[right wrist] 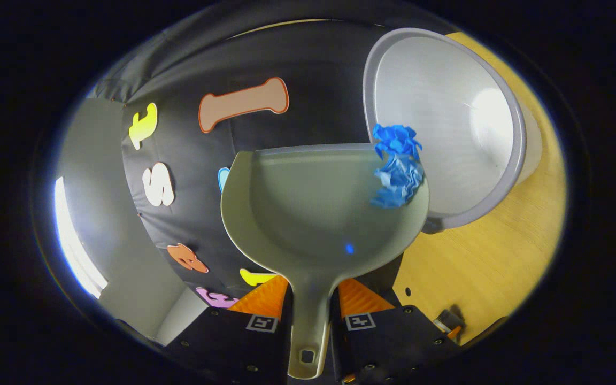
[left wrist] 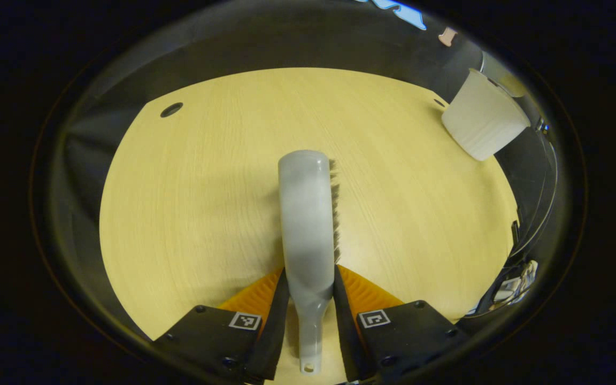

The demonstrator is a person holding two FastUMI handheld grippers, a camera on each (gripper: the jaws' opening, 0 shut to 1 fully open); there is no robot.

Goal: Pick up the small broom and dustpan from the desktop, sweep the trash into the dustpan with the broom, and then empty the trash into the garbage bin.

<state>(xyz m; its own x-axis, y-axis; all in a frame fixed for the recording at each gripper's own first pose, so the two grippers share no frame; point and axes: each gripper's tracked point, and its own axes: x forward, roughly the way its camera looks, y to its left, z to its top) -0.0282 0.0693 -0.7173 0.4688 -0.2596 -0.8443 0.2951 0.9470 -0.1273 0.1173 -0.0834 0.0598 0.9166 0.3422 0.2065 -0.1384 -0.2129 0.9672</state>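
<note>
- Left gripper view: the left gripper [left wrist: 310, 299] has its fingers [left wrist: 276, 315] closed narrow on the neck of the small broom [left wrist: 305, 224], both pressing against the grey handle.
- The broom points away over the counter [left wrist: 190, 203], with its dark bristles along its right edge, apparently clear of the wood.
- The stretch of counter under the broom looks bare of trash, so the sweeping seems finished.
- Far right, at the counter's edge, stands the pale garbage bin [left wrist: 484, 120], well apart from the broom.
- Right gripper view: the right gripper [right wrist: 310, 315] clamps the handle of the dustpan [right wrist: 308, 214], fingers [right wrist: 281, 315] pressed on either side.
- The pan is lifted off the counter [right wrist: 479, 262] and tipped toward the right, its right corner just at the rim of the garbage bin [right wrist: 447, 123].
- A crumpled blue wad of trash [right wrist: 396, 166] sits at that corner, at the pan's lip, right before the bin's open mouth.
- The step in hand, I judge, is emptying the pan.
- The next move calls for tilting the pan further over the rim so the wad slides inside.
- The wad could drop short onto the counter if the lip stays outside the rim.
</note>
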